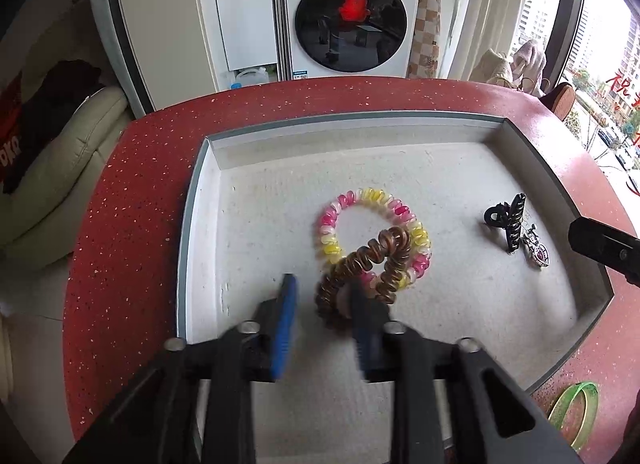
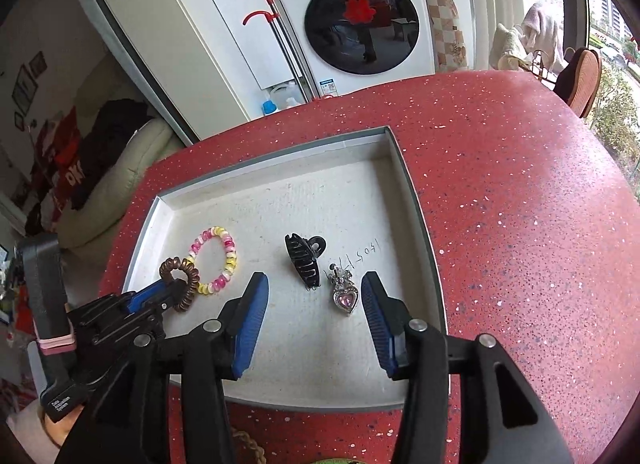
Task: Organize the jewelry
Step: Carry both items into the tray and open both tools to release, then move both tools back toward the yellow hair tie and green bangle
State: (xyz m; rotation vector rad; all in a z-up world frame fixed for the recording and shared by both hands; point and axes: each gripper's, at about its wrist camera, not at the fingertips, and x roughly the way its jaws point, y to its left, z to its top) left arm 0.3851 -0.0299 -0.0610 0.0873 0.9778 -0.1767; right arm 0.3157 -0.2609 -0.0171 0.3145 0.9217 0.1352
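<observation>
A shallow white tray [image 1: 400,120] [image 2: 280,184] lies on the red speckled counter. In it are a pink-and-yellow spiral hair tie [image 1: 372,228] [image 2: 218,260], a brown spiral hair tie [image 1: 360,268] [image 2: 182,276] lying partly over it, a black claw clip [image 1: 506,220] [image 2: 304,260] and a silver heart pendant with a pink stone [image 1: 538,250] [image 2: 345,296]. My left gripper [image 1: 324,288] [image 2: 160,292] is open; its right finger passes through the brown tie's loop. My right gripper [image 2: 314,288] is open above the tray's near part, with the pendant and clip between and ahead of its fingers.
A green bangle [image 1: 576,412] lies on the counter [image 2: 520,224] right of the tray's near corner. A braided cord [image 2: 248,448] shows at the near edge. Beyond the counter stand a washing machine [image 1: 352,12], a red-handled mop [image 1: 276,4] and a cream sofa [image 1: 60,160].
</observation>
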